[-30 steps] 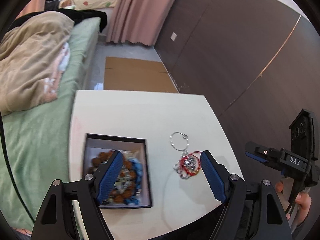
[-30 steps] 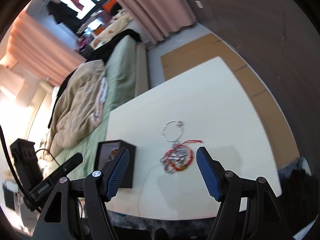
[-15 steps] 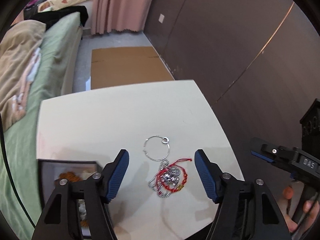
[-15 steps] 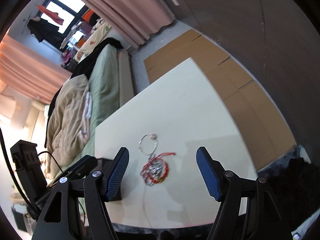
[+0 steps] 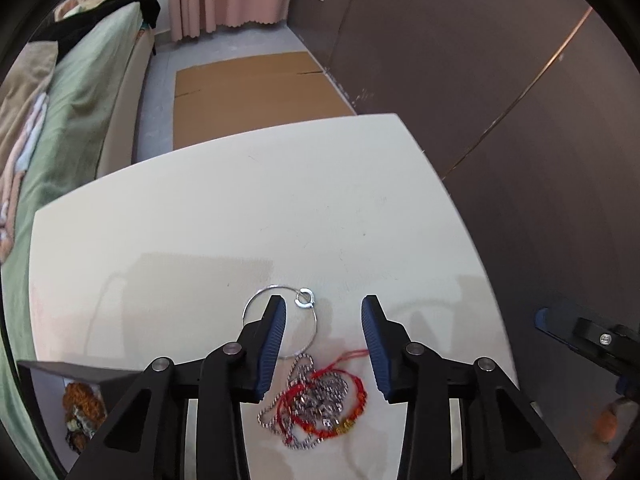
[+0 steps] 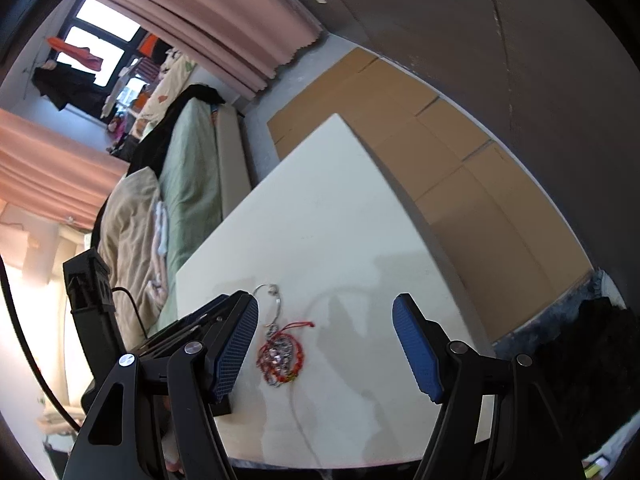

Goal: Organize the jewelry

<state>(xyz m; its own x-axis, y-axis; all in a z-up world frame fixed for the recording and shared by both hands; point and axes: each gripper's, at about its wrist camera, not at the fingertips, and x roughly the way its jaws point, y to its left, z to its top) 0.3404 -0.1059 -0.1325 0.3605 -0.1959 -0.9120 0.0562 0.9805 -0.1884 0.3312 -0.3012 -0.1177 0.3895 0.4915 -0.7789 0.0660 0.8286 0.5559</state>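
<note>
Two open grippers hovering over tangled jewelry

The left gripper (image 5: pixel 323 344) is spreading its jaws above the jewelry pile (image 5: pixel 316 400) lying on the tabletop (image 5: pixel 200 232); the right gripper (image 6: pixel 325 346) is hanging open nearby, beside the box (image 5: pixel 76 376).

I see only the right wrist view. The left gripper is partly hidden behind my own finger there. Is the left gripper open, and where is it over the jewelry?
Observer: The left gripper is open, empty, with the silver ring and the tangled red bracelet and chain between its fingers.
Operator: Is the box holding anything? I see only a dark edge.
Observer: Yes, the black box at the lower left holds brown beads.
Operator: Is my right gripper visible from that side?
Observer: Only one blue-tipped finger of the right gripper, at the table's right edge.
</note>
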